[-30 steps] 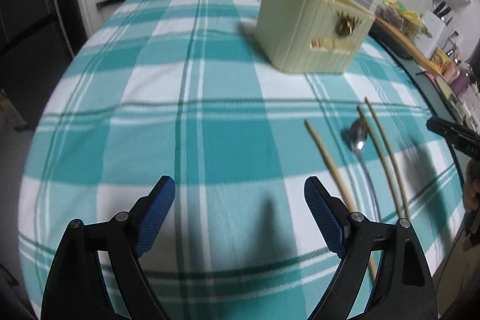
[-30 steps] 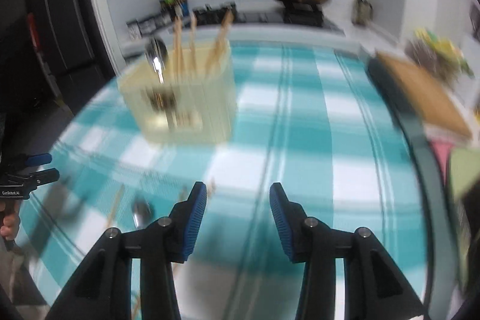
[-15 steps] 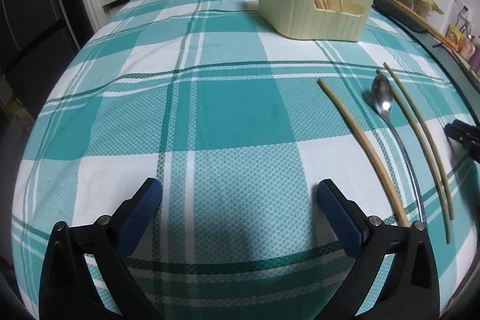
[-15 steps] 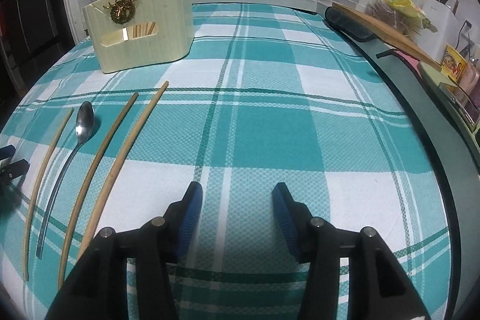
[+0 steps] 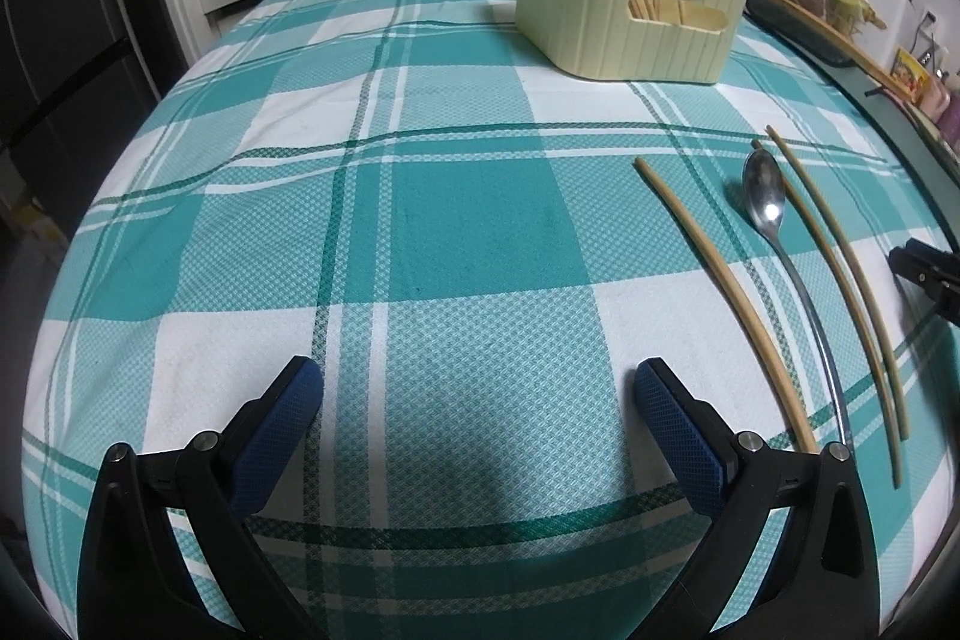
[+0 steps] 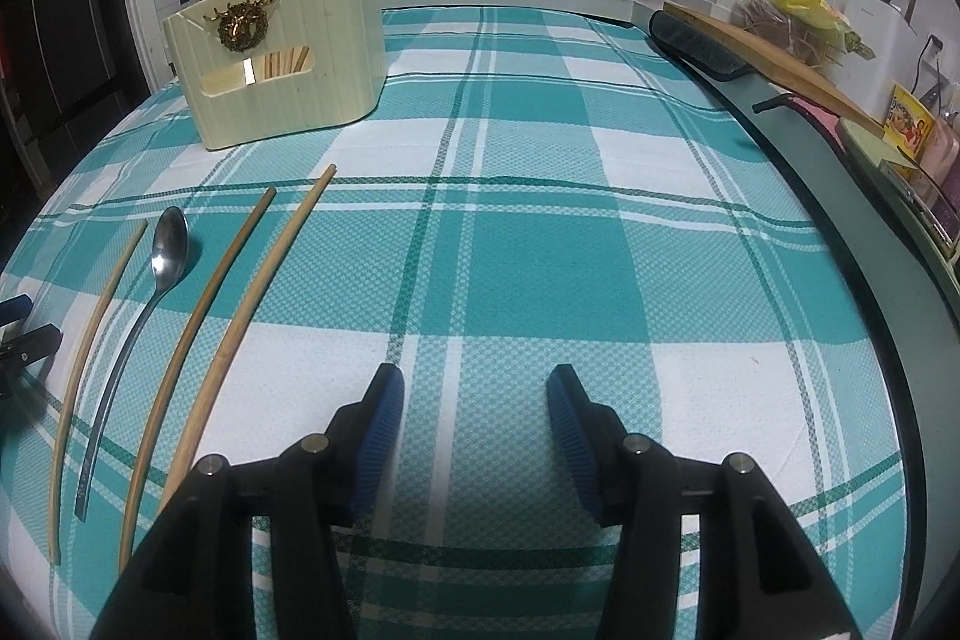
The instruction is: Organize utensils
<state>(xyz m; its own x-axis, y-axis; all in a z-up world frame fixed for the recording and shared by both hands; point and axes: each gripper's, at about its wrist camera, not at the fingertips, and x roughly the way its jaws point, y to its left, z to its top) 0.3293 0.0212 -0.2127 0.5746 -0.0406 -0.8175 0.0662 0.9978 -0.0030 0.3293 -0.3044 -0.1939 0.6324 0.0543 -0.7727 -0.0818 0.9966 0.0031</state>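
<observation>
Judging from how things lie, the sorting is partly done. The caddy [image 5: 630, 4] stands at the far side of the checked cloth [image 5: 468, 232] and already holds several chopsticks and what looks like a spoon bowl poking above its rim; more sticks show through its front window. Left on the cloth, nearer than the caddy, are four pieces in a loose row: a single chopstick [image 5: 720, 292], a spoon [image 5: 774, 232] just beside it, and two more chopsticks [image 5: 840, 280] lying close together on the spoon's other side. None touches the caddy.

The left gripper [image 5: 477, 388] hovers over bare cloth nearer than the caddy, with the row off to its right. Its jaws have just been opening and now stand wide apart with nothing between them. The right gripper [image 6: 474, 400] also hangs over bare cloth, the row to its left. Its jaws have eased a little wider, stand moderately apart, and are empty too. Each gripper's tip peeks in at the edge of the other's view, flanking the row.

So four utensils remain to be lifted and dropped into the caddy, which seems to have separate sections, though which section takes spoons cannot be told for sure. No pick has begun. The thin, flat pieces on soft cloth will likely need a low, careful pinch.
</observation>
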